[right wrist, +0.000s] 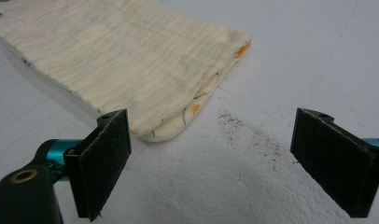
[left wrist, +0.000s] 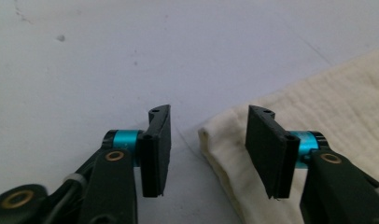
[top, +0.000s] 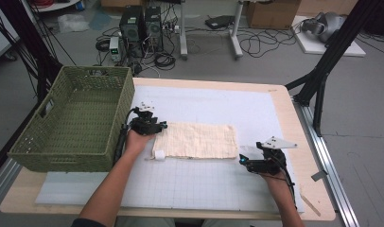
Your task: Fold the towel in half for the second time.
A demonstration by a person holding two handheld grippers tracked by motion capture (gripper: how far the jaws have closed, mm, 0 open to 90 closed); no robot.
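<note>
Cloth [top: 198, 140], cream and already folded into a long flat band, is laid on the white mat in the middle of the tabletop [top: 256, 87], beside a green woven basket [top: 74, 120] that is seen without contents. Another fold or a lift seems left. At its left corner the left tongs [left wrist: 207, 140] are half closed around the edge, not yet pinching; the right tongs [right wrist: 211, 158] are held wide beside the right end.

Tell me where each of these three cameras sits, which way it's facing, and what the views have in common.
High view: above the person's side, looking forward and down on the table; both forearms, the left gripper and right gripper show.
Left gripper view: rides the left gripper, looking along its parted jaws at the folded cloth, a corner between them.
Right gripper view: rides the right gripper, open, facing the cloth's other end.
All three share the cloth and white mat.
</note>
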